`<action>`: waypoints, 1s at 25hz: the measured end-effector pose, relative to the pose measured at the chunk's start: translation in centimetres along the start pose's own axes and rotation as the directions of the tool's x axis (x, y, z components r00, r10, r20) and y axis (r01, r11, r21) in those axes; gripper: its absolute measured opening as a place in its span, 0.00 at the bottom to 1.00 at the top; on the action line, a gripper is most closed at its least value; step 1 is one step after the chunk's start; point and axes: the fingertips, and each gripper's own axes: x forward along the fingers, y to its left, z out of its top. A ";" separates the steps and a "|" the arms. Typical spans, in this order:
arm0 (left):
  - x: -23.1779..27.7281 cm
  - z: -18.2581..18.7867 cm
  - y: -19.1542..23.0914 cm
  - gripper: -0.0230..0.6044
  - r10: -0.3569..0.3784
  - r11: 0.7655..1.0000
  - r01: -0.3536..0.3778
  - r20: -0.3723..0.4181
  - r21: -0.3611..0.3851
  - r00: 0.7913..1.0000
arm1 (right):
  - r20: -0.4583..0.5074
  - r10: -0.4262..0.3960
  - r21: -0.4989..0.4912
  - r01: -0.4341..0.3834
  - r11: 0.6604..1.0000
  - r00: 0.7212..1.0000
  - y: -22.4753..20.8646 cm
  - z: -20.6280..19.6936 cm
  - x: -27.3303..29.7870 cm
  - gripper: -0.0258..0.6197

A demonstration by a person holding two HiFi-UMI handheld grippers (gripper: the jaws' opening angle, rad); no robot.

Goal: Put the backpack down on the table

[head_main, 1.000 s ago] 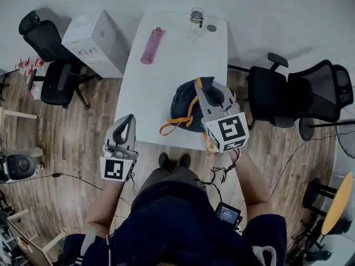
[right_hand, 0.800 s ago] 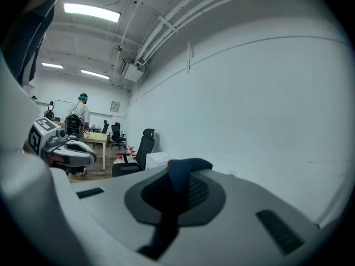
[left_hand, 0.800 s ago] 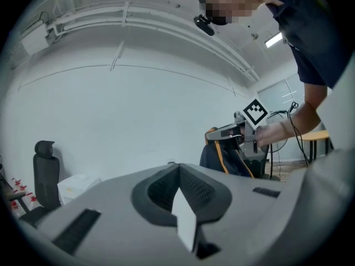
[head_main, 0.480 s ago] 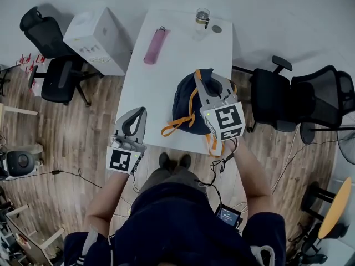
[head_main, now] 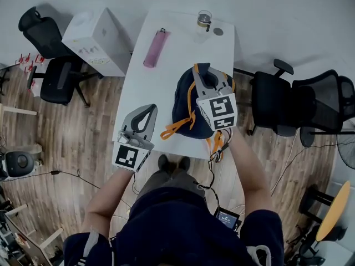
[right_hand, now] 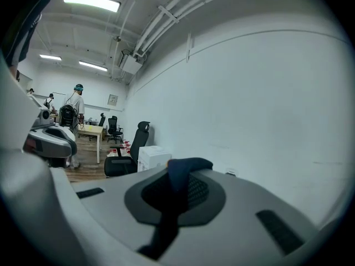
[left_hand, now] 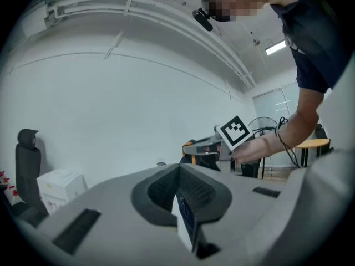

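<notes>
My left fingers (head_main: 151, 107), at 8 o'clock from the backpack (head_main: 186, 101), are closed on a thin white-and-blue tab (left_hand: 183, 220). My right fingers (head_main: 201, 71) pinch its dark top strap (right_hand: 178, 176). The body lies from them toward 7 o'clock, long axis 6-to-12, over the worktop's (head_main: 161, 87) near right part. Lowering falls to my right hand, I judge.

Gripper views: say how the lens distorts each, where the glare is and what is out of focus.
Left gripper view: fisheye bends the ceiling pipes into arcs, corners black, the left gripper close up soft. Right gripper view: same bending, ceiling lamp blown out, the backpack strap in the right gripper blurred, the far chair sharper.
</notes>
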 end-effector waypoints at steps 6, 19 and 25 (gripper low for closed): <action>1.3 0.2 -0.1 0.04 -0.013 1.000 0.013 0.022 0.004 1.000 | -0.041 -0.009 -0.005 0.009 1.000 0.999 -1.5 -2.2 3.2 0.03; 2.0 -1.3 -0.3 0.04 -0.019 1.000 0.019 -0.015 -0.011 1.000 | -0.170 -0.081 0.015 0.085 0.996 0.982 -5.5 -9.4 7.8 0.03; 2.0 -1.5 -0.7 0.04 -0.020 1.000 0.020 -0.022 -0.007 1.000 | -0.237 -0.089 0.002 0.092 0.996 0.967 -6.3 -12.0 9.2 0.03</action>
